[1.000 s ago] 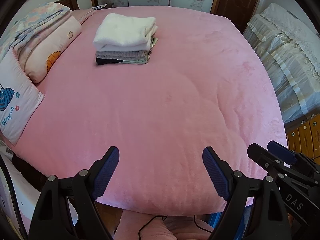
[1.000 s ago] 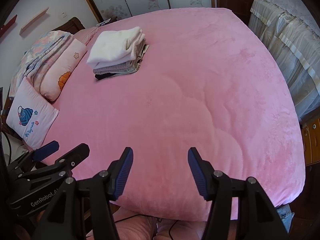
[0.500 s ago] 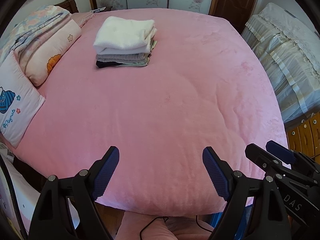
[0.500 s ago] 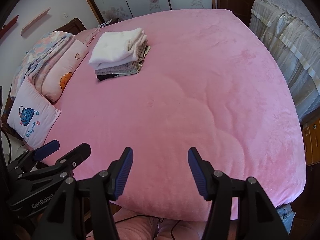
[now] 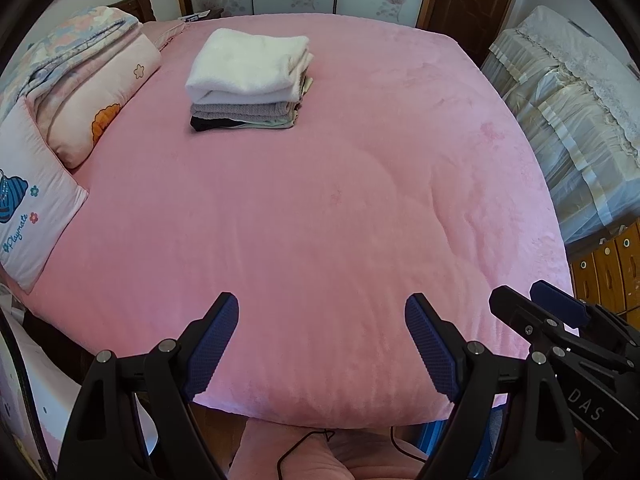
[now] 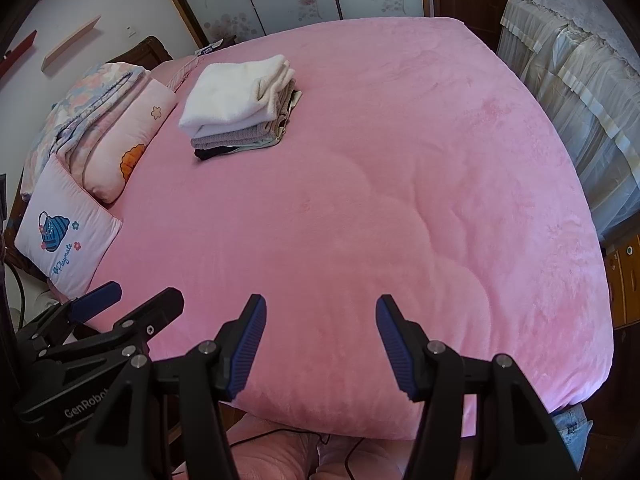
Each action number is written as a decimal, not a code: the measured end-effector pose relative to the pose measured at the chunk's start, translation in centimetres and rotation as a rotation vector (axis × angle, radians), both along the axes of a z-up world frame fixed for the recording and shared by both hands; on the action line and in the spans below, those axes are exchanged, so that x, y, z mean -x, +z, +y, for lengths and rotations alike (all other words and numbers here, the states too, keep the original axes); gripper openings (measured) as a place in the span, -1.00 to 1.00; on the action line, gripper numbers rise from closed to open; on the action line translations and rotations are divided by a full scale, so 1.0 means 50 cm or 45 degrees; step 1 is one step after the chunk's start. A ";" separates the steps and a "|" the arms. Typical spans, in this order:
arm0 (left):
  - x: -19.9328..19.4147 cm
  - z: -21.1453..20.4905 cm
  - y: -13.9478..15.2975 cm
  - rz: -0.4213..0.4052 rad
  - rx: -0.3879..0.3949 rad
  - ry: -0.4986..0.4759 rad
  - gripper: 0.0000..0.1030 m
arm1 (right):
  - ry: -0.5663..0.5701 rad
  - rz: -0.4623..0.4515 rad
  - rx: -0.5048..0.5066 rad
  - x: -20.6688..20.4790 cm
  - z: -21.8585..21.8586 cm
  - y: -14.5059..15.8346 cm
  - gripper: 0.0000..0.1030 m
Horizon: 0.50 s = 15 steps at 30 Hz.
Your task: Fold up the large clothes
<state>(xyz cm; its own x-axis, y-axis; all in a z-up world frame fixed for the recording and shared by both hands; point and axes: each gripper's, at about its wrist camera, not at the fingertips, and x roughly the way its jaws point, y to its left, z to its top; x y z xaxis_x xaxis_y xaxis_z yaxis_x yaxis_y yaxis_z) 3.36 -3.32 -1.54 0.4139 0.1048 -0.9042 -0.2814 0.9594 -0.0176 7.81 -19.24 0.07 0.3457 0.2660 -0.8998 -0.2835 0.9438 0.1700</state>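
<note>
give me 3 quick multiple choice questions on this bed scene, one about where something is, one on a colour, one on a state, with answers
1. Where does the stack of folded clothes lie?
A. on the far part of the pink bed cover, near the pillows
B. at the near edge, between the tongs
C. on the floor

2. What colour is the top item of the stack?
A. black
B. white
C. pink

3. What state are the left tongs and right tongs in?
A. both shut on a garment
B. left shut, right open
C. both open and holding nothing

Answers:
1 A, the stack sits far up the bed cover, beside the pillows.
2 B, a white folded piece lies on top, with grey and black ones under it.
3 C, only bare cover shows between each pair of fingers.
</note>
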 end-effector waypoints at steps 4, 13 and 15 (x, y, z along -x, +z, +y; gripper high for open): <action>0.002 -0.001 -0.001 -0.001 0.002 0.000 0.64 | -0.002 0.001 -0.001 0.001 -0.003 -0.001 0.12; 0.006 0.000 -0.001 -0.002 0.001 0.004 0.64 | 0.000 0.002 -0.002 0.001 -0.003 -0.002 0.12; 0.007 -0.001 -0.002 0.001 -0.004 0.008 0.64 | 0.000 0.003 -0.002 0.001 -0.003 -0.002 0.12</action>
<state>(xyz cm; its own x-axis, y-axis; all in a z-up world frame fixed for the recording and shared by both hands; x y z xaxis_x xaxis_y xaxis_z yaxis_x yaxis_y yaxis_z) 3.01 -3.37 -1.62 0.4129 0.1101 -0.9041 -0.2871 0.9578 -0.0144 7.75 -19.41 -0.03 0.3440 0.2674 -0.9001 -0.2831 0.9435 0.1721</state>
